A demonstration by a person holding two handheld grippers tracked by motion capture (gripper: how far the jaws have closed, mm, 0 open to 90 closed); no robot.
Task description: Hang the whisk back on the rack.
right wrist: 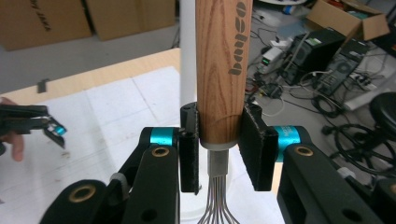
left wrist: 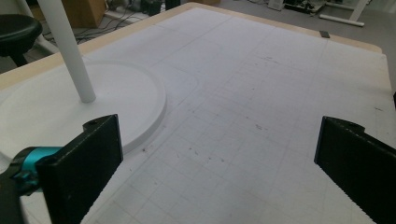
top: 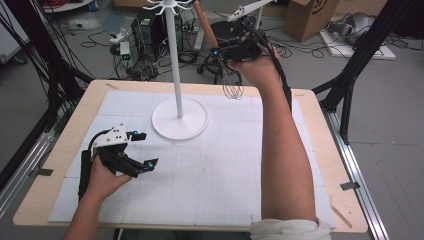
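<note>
Right claw (right wrist: 219, 149) pinches the whisk (top: 231, 86) by its wooden handle's base, wires hanging down, just right of the stand (top: 179, 119) pole; hooks sit above-left. Left claw (top: 142, 149) rests spread.

left tool (top: 145, 149) held low over the near left of the worktop (top: 210, 170), jaws spread wide and pointing right across it, nothing between them; gripped from behind by left hand (top: 102, 175), forearm coming in from the bottom edge. right tool (top: 240, 47) raised high past the far edge, right arm stretched long up the right side, sleeve bunched near the elbow, hand (top: 255, 67) wrapped beneath. jaws pressed on both sides of a whisk (right wrist: 223, 70), wooden handle up, wires hanging down.
</note>
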